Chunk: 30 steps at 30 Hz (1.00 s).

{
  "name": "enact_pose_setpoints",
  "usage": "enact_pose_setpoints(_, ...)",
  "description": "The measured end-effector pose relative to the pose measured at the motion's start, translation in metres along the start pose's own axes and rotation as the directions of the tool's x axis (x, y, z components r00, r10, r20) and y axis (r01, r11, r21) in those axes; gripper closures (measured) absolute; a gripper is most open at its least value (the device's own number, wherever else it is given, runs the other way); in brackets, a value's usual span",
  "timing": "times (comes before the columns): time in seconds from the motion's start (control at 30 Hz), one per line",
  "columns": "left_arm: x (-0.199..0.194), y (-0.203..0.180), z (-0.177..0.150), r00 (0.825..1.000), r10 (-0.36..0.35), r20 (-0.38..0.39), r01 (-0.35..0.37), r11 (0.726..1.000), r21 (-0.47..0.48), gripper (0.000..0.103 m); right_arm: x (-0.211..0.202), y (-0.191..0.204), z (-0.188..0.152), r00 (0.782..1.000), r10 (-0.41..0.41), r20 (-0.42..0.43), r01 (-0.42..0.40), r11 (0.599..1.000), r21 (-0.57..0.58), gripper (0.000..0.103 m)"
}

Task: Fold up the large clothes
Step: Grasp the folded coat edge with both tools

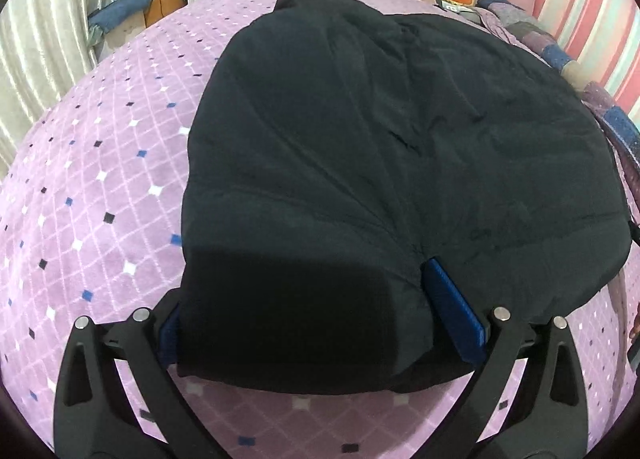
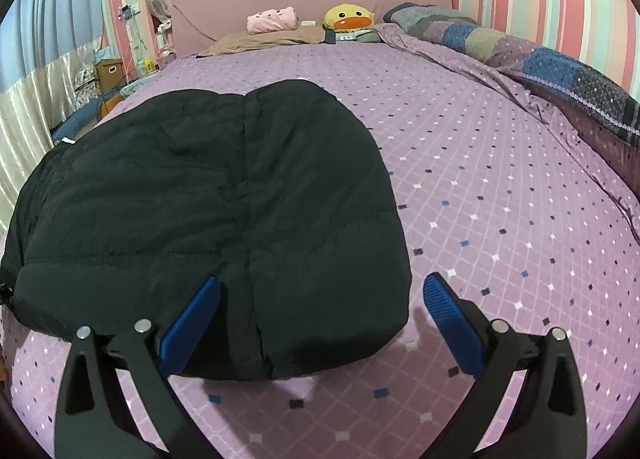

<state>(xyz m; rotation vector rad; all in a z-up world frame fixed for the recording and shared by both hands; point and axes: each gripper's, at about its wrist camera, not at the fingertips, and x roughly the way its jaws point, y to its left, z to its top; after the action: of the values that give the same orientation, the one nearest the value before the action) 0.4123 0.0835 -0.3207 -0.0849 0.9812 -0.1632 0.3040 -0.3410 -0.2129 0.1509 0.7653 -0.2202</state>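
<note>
A large black padded jacket (image 1: 380,147) lies folded on the purple patterned bed sheet (image 1: 92,195); it also shows in the right wrist view (image 2: 208,199). My left gripper (image 1: 320,299) is open, its blue pads (image 1: 452,311) straddling the jacket's near left corner; the left pad is mostly hidden by the fabric. My right gripper (image 2: 320,299) is open at the jacket's near right corner: one blue pad (image 2: 192,323) rests on the fabric, the other pad (image 2: 452,323) is over the bare sheet (image 2: 500,187).
At the bed's head lie a yellow duck plush (image 2: 348,19), a pink roll (image 2: 274,21) and a brown cloth (image 2: 264,41). A bunched patchwork quilt (image 2: 560,67) runs along the right side. Boxes and clutter (image 2: 108,73) stand left of the bed.
</note>
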Motion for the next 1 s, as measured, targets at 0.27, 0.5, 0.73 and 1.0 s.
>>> enact_pose_setpoints(0.27,0.008,-0.002,0.014,1.000,0.001,-0.031,-0.001,1.000,-0.011,0.003,-0.002,-0.001,0.001,1.000,0.000,0.001,0.000,1.000,-0.016,0.002)
enact_pose_setpoints(0.5,0.006,-0.009,0.018,0.999,-0.004,-0.036,0.004,1.000,-0.005,0.005,-0.007,-0.012,0.009,1.000,-0.003,0.008,0.003,1.000,-0.019,0.002)
enact_pose_setpoints(0.73,0.006,-0.028,0.028,0.999,0.025,-0.036,-0.022,0.998,0.061,0.013,0.020,-0.035,0.013,0.995,0.070,-0.075,-0.068,0.997,0.027,0.002)
enact_pose_setpoints(1.0,0.008,-0.037,0.039,0.998,0.039,-0.047,-0.034,0.995,0.098,0.019,0.064,-0.052,0.009,0.952,0.270,-0.145,-0.246,0.956,0.160,0.002)
